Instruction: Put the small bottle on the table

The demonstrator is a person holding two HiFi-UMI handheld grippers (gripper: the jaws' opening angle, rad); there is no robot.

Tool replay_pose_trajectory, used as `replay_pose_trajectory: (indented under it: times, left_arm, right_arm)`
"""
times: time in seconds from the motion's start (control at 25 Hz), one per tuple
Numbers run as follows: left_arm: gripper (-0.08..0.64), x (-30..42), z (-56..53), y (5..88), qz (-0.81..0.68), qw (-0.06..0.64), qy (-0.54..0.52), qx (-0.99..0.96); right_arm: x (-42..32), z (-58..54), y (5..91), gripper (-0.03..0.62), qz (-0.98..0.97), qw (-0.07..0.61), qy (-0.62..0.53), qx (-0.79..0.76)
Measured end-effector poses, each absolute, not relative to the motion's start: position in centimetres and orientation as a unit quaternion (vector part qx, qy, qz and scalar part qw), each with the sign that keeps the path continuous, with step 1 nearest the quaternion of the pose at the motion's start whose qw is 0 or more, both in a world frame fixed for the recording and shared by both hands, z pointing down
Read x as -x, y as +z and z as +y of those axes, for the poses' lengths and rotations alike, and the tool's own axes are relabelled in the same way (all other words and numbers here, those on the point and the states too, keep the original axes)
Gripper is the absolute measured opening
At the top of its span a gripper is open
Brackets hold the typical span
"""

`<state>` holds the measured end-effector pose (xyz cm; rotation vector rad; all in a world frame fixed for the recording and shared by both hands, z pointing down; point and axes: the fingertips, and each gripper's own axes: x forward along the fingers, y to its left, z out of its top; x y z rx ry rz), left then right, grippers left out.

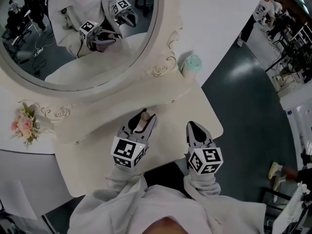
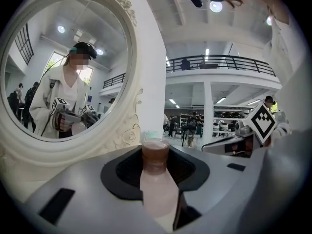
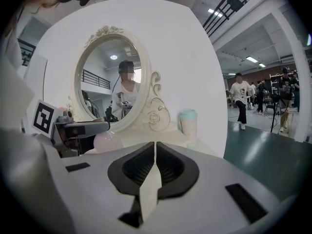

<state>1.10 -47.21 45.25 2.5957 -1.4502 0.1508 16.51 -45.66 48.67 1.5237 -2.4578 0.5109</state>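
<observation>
Small bottle (image 2: 157, 179) clamped in left gripper (image 1: 141, 119), near level over table (image 1: 187, 99); right gripper (image 1: 191, 126) closed, empty.

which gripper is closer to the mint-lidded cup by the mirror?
Right. The right gripper, shut and empty, sits almost straight below the cup in the head view. The left gripper, holding the small bottle, is farther off to its left.

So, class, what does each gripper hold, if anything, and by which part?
Left gripper: the small bottle, clamped round its pale body, brown cap sticking out ahead. Right gripper: nothing, jaws together.
</observation>
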Motion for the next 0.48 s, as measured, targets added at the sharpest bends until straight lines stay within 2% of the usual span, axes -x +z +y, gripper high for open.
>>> replay_pose_trajectory:
  times: [0.48]
  left_arm:
    - [0.149,-2.8,-52.8,45.4,-0.499,0.082,0.055,-0.861]
  right_arm:
    - [-16.9,-48.2,48.1,0.037,-0.849,0.119,0.16,-0.489]
